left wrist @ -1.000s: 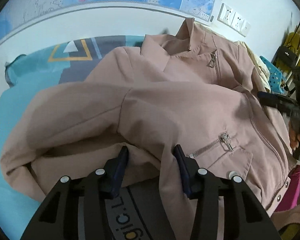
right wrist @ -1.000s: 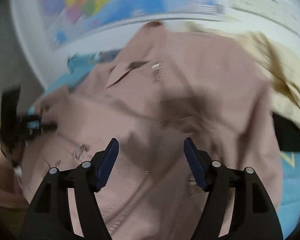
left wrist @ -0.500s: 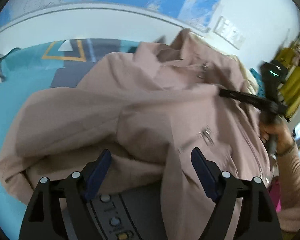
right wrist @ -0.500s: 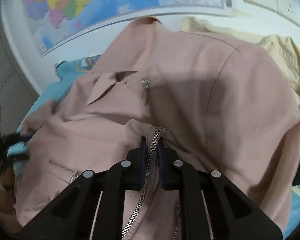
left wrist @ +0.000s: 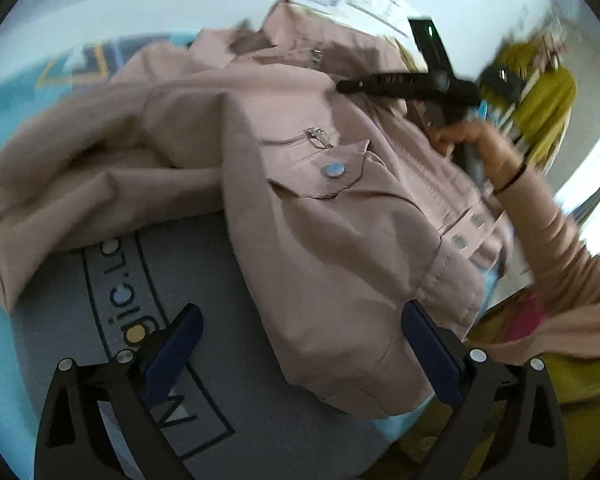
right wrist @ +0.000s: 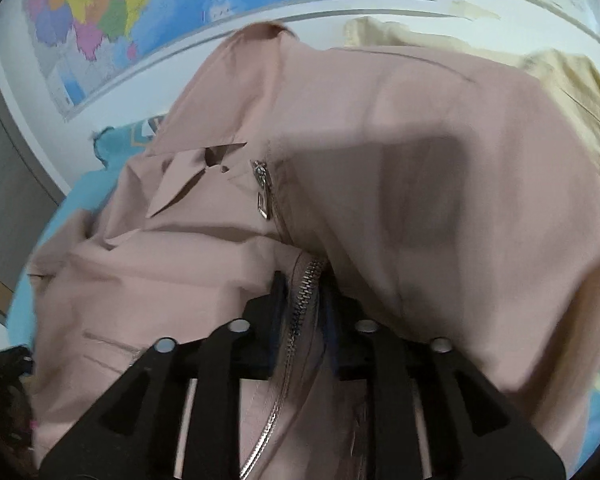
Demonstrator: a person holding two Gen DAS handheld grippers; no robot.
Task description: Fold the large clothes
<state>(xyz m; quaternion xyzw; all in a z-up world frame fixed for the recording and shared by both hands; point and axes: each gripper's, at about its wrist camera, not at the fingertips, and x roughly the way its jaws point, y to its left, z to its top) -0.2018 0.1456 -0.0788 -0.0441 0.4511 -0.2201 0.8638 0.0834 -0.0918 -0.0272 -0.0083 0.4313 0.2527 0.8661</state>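
Note:
A large dusty-pink jacket lies spread on the grey mat, collar far, hem near. My left gripper hangs over the hem corner. Its jaws are opening wide, and the pads touch nothing. In the right wrist view my right gripper has a raised fold of the jacket with the front zipper between its pads. Those jaws are opening slightly with the fold still caught. The left wrist view shows that gripper low on the jacket's chest, held by a person's hand.
A cream garment lies behind the jacket at the right. A coloured map hangs on the wall behind. Teal sheet shows to the left. Olive-yellow clothes hang at the far right. A pink sleeve crosses the right side.
My left gripper let go of the fabric, spread wide and drew back toward the hem. My right gripper swung in, closed on the zipper fold, then eased a little.

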